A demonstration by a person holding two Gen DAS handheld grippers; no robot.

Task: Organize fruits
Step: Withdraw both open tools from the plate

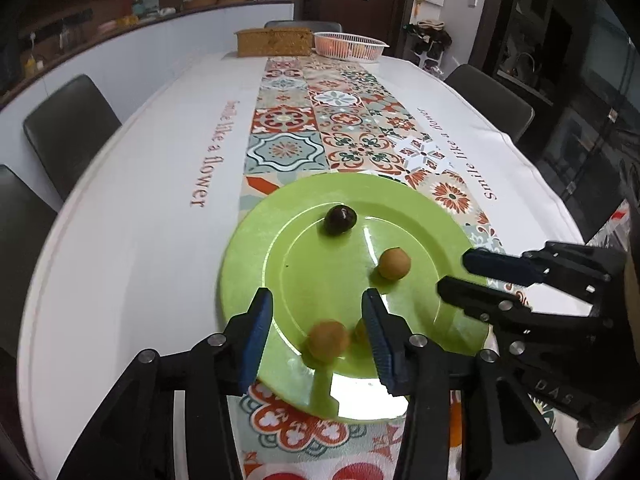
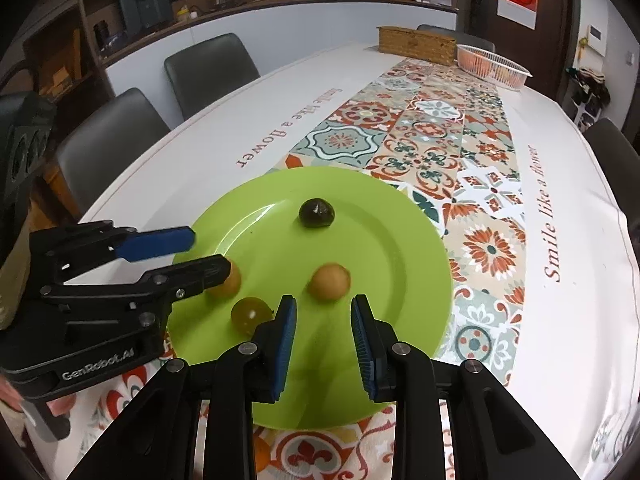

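Note:
A green plate lies on the patterned runner with several small fruits on it. My left gripper is open over the plate's near side. A blurred tan fruit sits between its jaws, clear of both pads. A yellow-green grape lies beside it. My right gripper holds its jaws a narrow gap apart with nothing between them. A second tan fruit rests on the plate just past its fingertips. A dark round fruit sits toward the plate's far side.
At the table's far end stand a woven box and a white basket with orange fruit. Dark chairs line both long sides. A person's fingers grip the left tool.

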